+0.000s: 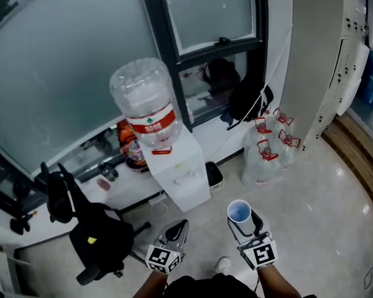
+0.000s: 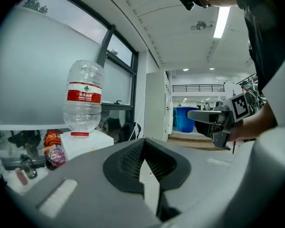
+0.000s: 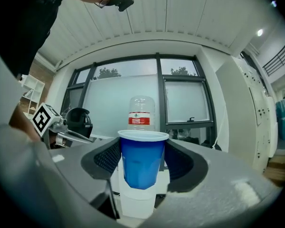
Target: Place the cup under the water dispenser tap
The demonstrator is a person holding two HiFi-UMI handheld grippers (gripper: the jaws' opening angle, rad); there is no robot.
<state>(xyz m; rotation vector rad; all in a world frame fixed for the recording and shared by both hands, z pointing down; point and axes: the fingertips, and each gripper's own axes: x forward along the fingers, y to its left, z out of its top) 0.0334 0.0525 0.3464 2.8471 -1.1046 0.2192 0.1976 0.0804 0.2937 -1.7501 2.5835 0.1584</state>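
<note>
- The cup [image 3: 142, 158] is gripped upright between the jaws of the right gripper [image 1: 247, 227], probably so that it can be brought level to the water dispenser [image 1: 181, 172]; it is well apart from the tap.
- The left gripper [image 1: 177, 228] is held beside it, with the jaws together and nothing between them.
- Both grippers are pointed about level.

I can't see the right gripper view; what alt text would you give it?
The right claw grips an upright blue cup with a white rim, filling the centre. Beyond it a large water bottle stands before a frosted window.
</note>
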